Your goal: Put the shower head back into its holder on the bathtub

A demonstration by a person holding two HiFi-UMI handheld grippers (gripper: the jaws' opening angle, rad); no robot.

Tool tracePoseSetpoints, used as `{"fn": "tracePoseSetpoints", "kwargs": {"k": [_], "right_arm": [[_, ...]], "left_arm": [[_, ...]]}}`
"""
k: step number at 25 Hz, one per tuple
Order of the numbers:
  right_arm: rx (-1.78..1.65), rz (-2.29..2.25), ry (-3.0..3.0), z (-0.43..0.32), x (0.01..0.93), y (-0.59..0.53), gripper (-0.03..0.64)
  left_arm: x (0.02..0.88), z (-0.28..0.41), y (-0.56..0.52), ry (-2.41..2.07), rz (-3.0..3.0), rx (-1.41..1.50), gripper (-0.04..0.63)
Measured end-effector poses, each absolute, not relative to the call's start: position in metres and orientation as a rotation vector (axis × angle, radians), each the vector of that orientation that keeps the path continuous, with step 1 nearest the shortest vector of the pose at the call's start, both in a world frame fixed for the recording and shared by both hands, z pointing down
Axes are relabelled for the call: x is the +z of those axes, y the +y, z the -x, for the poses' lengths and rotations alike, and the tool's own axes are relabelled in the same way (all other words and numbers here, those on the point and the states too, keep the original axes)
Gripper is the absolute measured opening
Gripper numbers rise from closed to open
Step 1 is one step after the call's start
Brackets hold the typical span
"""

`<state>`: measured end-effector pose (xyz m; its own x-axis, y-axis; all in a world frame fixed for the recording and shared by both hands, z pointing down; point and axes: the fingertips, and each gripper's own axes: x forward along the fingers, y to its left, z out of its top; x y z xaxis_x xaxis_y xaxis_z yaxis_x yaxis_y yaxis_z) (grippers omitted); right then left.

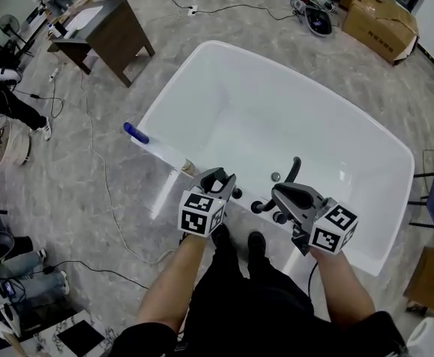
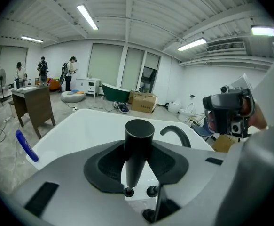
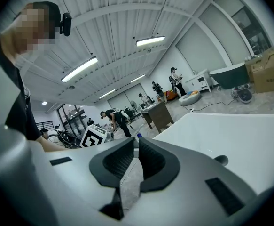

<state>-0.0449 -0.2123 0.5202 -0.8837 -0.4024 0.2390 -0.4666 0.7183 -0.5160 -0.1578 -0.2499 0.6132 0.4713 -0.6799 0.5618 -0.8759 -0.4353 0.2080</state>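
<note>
The left gripper [image 1: 218, 178] pinches the matte black shower head [image 2: 137, 147], a smooth cone with a flat round cap. Its narrow end points down by small black knobs [image 2: 151, 190] on the glossy white bathtub [image 1: 291, 103]. A curved black faucet [image 2: 176, 133] stands beyond, to its right. The right gripper [image 1: 291, 193], alongside, has its ribbed pads nearly together with nothing between them.

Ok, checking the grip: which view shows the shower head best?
The left gripper view: the black shower head stands whole between the tongs of the left gripper. In the head view that gripper covers it; the right gripper view does not show it.
</note>
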Motion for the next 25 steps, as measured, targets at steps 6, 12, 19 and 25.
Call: {"fn": "tracePoseSetpoints", "kwargs": {"k": [6, 12, 19, 25], "right_arm": [[0.915, -0.739, -2.794, 0.033, 0.526, -0.205, 0.044], [0.922, -0.758, -2.776, 0.025, 0.531, -0.198, 0.044], [0.934, -0.773, -2.745, 0.017, 0.537, -0.193, 0.043], [0.974, -0.771, -2.731, 0.014, 0.543, -0.192, 0.041]], "left_arm": [[0.642, 0.145, -0.243, -1.246, -2.234, 0.600, 0.150], [0.667, 0.136, -0.235, -1.211, -2.236, 0.656, 0.150], [0.696, 0.131, -0.229, -1.188, -2.221, 0.721, 0.150], [0.722, 0.129, -0.230, -1.166, -2.213, 0.767, 0.150]]}}
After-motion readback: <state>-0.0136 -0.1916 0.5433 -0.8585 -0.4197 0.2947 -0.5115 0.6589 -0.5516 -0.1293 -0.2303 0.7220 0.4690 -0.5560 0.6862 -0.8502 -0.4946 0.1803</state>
